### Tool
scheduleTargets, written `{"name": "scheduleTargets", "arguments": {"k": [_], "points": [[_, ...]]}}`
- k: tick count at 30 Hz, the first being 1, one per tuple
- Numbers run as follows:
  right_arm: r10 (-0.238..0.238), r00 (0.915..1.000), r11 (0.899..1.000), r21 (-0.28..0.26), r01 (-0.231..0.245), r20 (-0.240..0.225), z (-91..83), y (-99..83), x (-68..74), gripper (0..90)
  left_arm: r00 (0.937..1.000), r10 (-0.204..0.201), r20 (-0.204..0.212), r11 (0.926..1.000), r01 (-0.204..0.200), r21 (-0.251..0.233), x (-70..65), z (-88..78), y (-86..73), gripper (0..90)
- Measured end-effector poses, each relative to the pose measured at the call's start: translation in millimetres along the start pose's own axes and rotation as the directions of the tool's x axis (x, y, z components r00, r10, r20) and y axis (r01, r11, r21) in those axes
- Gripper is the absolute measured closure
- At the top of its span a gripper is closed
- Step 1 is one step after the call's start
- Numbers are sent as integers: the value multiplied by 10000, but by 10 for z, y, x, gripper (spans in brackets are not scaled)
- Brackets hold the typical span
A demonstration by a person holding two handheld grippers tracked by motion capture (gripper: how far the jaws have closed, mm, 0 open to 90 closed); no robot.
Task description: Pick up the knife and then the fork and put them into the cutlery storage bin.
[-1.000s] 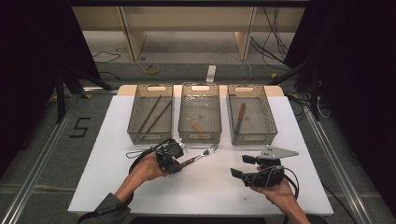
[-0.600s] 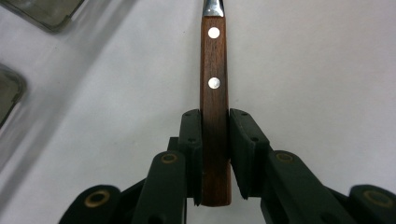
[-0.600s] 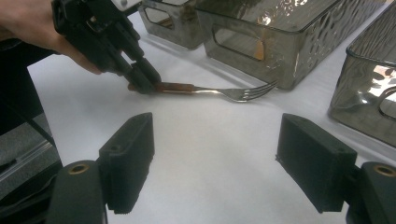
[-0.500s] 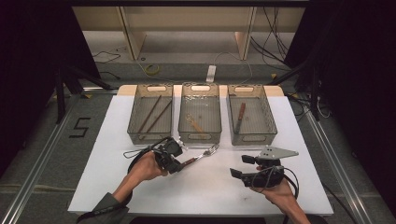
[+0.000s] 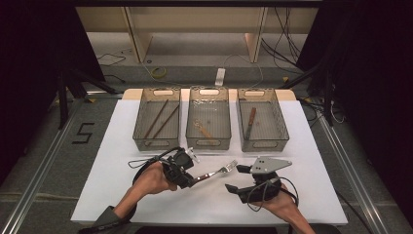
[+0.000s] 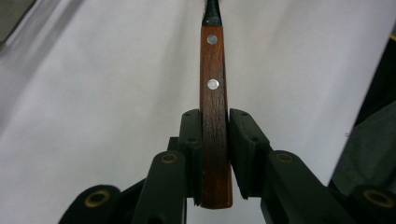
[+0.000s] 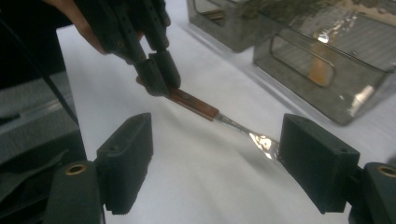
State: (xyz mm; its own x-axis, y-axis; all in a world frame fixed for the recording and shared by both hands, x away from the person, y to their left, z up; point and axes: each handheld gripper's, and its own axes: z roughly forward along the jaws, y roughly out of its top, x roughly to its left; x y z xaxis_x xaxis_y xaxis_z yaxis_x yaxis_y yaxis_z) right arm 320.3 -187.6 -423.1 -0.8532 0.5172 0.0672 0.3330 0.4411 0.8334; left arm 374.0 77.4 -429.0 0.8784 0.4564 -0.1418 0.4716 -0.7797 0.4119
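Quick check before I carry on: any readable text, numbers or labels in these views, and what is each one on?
"5": a black numeral marked on the grey floor left of the table, in the high view.
No readable text or brand on the three bins, on the fork held in the left gripper, or on the right gripper.

Three clear plastic bins [image 5: 208,142] stand side by side on the white table [image 5: 112,156]; the left one holds two brown sticks [image 5: 160,119].
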Motion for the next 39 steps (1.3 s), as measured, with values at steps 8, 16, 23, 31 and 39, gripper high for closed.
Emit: {"name": "scheduleTargets", "arguments": {"k": [8, 16, 23, 31, 39], "points": [[-1227, 9916, 9887, 815, 1258, -417, 260, 97, 168, 270, 9985, 291, 470, 9996, -291, -25, -113, -36, 5, 749], [-2217, 9717, 9566, 1753, 2329, -810, 475, 82, 273, 283, 9958, 702, 589, 9975, -708, 81, -284, -85, 63, 751], [-3108, 9449, 9168, 2297, 3265, -1027, 606, 60, 334, 335, 9930, 873, 797, 9962, -869, -83, -367, -157, 102, 751], [-3815, 9220, 8925, 2333, 3860, -658, 642, 53, 408, 539, 9918, 883, 926, 9961, -873, -146, -399, -173, 111, 750], [-4657, 8817, 8542, 2221, 4701, -755, 625, 50, 440, 695, 9897, 726, 1230, 9973, -703, -223, -383, -172, 102, 749]]}}
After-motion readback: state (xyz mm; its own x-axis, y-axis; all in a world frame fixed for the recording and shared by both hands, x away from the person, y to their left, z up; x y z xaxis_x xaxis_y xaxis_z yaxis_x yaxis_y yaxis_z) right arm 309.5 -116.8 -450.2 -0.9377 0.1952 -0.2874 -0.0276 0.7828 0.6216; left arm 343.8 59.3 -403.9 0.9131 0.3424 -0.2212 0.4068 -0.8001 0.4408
